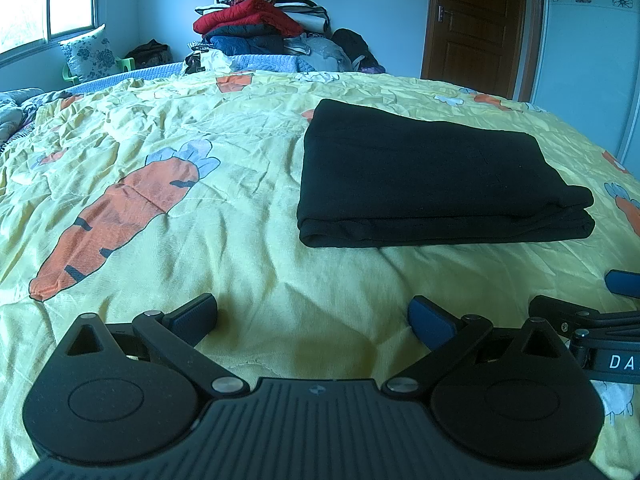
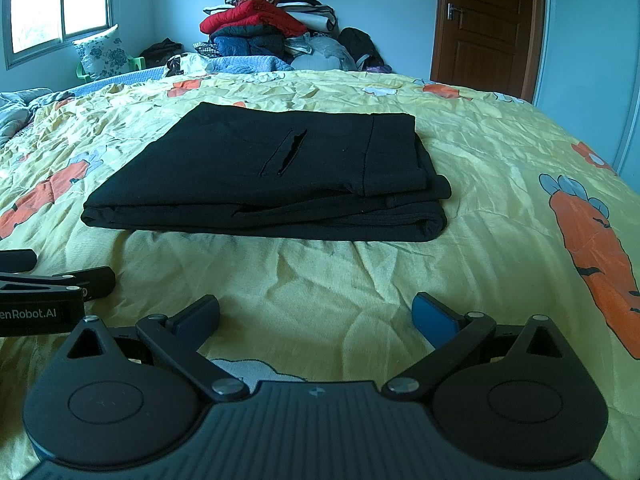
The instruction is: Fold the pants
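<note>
Black pants lie folded into a flat, layered rectangle on the yellow carrot-print bedspread. In the right wrist view the pants show a slit pocket on top. My left gripper is open and empty, low over the bedspread, in front of and left of the pants. My right gripper is open and empty, in front of the pants and apart from them. Each gripper shows at the edge of the other's view: the right one and the left one.
A tall pile of clothes and bedding stands at the far end of the bed. A floral pillow leans under the window. A brown door is at the back right. A white wall or cupboard is on the right.
</note>
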